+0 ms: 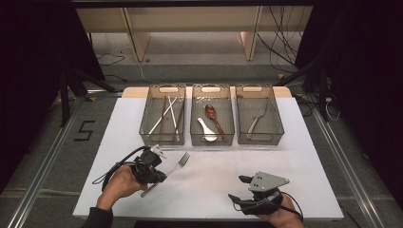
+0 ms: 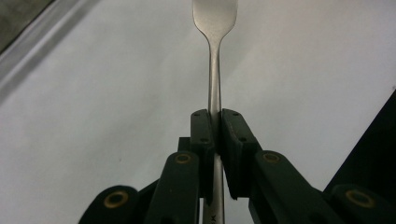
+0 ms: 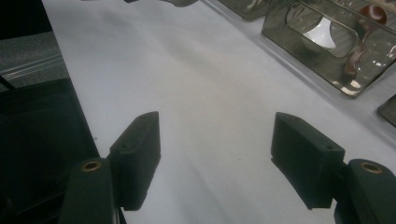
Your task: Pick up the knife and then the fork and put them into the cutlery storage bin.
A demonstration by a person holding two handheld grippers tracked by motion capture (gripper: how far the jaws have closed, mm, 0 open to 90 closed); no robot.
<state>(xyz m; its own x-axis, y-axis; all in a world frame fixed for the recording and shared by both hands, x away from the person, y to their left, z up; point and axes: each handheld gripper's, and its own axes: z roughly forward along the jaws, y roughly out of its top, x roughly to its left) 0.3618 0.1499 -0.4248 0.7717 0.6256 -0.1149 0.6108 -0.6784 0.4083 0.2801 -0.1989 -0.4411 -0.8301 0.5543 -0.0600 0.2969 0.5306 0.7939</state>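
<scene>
Bins come first: three clear smoky plastic bins stand side by side at the far edge of the white counter (image 1: 285, 161). The left bin (image 1: 163, 115) holds a few long thin metal pieces, crossed; their exact number is hard to tell. The middle bin (image 1: 212, 115) holds two spoons, a white one (image 1: 205, 128) and a dark red-brown one (image 1: 212, 115). The right bin (image 1: 259, 114) holds one metal utensil (image 1: 255, 122).

One silver metal fork (image 1: 172, 171) is out of the bins, at the near left of the counter. It is slim, plain and polished, its handle widening toward the head. The left gripper (image 2: 214, 135) has its fingers (image 2: 201, 133) pressed together on the fork's handle, pinching it, tines pointing away toward the bins.

The right gripper (image 3: 215, 163) sits at the near right with its fingers (image 3: 140, 154) spread wide, nothing between them.
</scene>
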